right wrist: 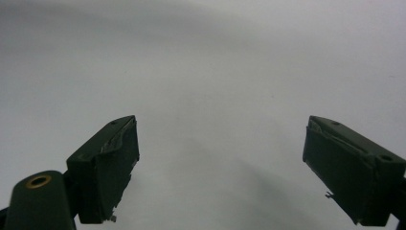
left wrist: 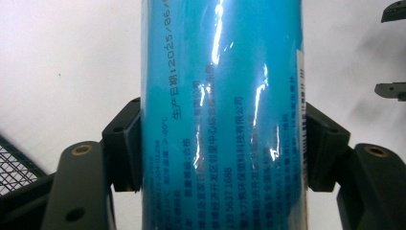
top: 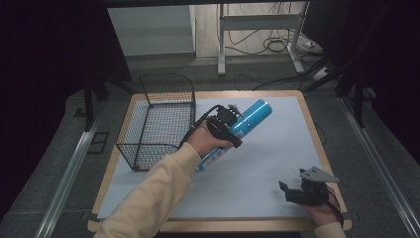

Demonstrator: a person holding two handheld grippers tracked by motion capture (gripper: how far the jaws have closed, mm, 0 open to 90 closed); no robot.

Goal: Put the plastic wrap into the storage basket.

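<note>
A long blue spray can [top: 253,116] with printed text points diagonally toward the table's far right over the white mat [top: 277,158]. My left gripper [top: 225,125] is shut across its middle. In the left gripper view the can [left wrist: 220,96] stands between the two black pads [left wrist: 125,143], which press on both its sides. Whether the can rests on the mat or is lifted, I cannot tell. My right gripper [top: 287,192] sits near the front right corner, open, with bare mat between its jaws [right wrist: 220,163]. Its jaw tips [left wrist: 392,48] also show at the far right of the left gripper view.
A black wire basket [top: 148,101] stands on the left part of the table, just left of the can and my left hand. The wooden table edge [top: 317,144] frames the mat. Beyond the table are desk legs and cables on the floor.
</note>
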